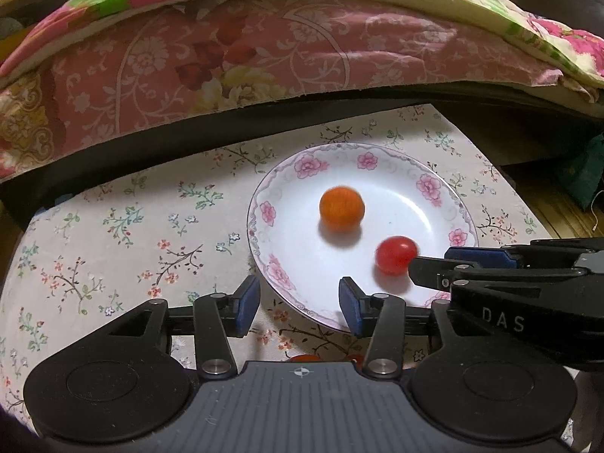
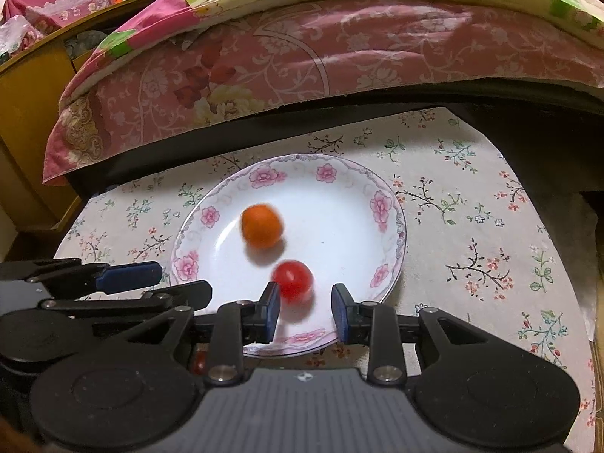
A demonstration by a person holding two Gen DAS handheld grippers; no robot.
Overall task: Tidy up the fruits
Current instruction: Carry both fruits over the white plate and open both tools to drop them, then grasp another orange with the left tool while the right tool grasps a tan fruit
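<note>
A white plate with pink flowers on its rim (image 1: 264, 211) (image 2: 381, 204) lies on a floral cloth. On it are a round orange fruit (image 1: 341, 207) (image 2: 262, 226) and a red cherry tomato (image 1: 396, 255) (image 2: 292, 279), both blurred. My right gripper (image 2: 306, 313) (image 1: 430, 260) is over the plate's near edge. Its jaws stand a little apart. The tomato lies just ahead of the left pad (image 2: 272, 311) and clear of the right pad. My left gripper (image 1: 299, 305) (image 2: 185, 281) is open at the plate's near-left rim, with nothing between its pads.
Small red fruits (image 1: 305, 358) (image 2: 198, 364) lie on the floral cloth (image 1: 113, 249) close under the grippers, mostly hidden. A bed with a pink floral quilt (image 1: 264, 56) overhangs the table's far edge. A wooden cabinet (image 2: 26, 113) stands at the left.
</note>
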